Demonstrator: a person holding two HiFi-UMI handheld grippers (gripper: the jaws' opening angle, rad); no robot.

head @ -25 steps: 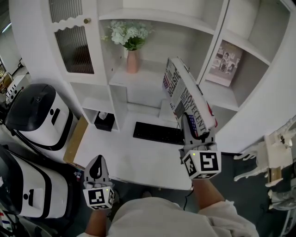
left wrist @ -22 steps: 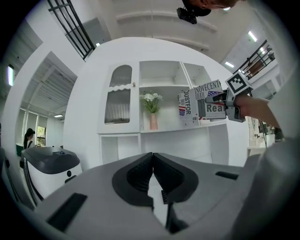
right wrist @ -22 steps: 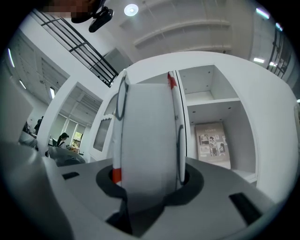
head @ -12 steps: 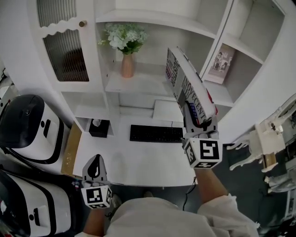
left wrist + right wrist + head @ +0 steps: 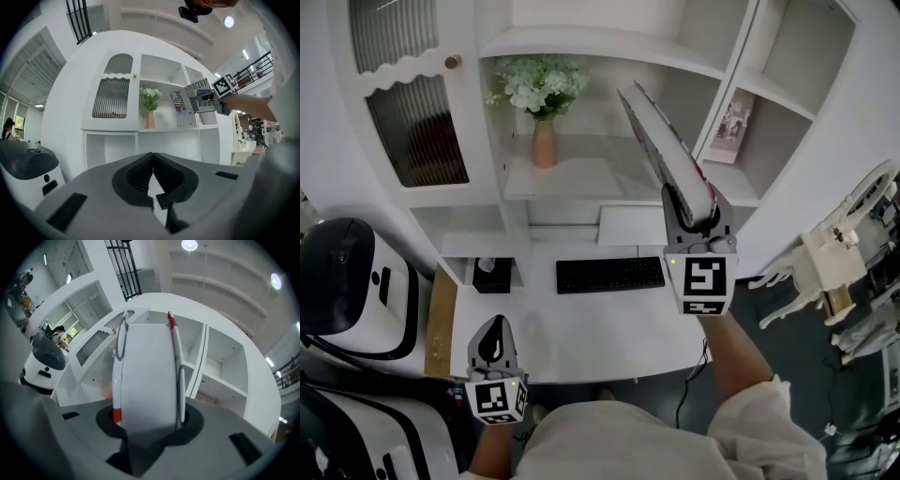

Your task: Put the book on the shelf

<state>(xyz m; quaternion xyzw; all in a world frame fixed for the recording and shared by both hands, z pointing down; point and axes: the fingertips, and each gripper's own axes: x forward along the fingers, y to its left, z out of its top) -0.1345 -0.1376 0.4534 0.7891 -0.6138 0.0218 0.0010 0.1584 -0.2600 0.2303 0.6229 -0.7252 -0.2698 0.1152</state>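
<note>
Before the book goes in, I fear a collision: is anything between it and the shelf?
Nothing visible is. The book, clamped in the right gripper, faces the open shelf; the flower vase stands aside at its left end.

My right hand-held gripper (image 5: 692, 214) is raised out in front, jaws clamped on the book (image 5: 661, 150). My left hand-held gripper (image 5: 495, 339) sits low near my body, pointing level, its jaws closed together on nothing.
</note>
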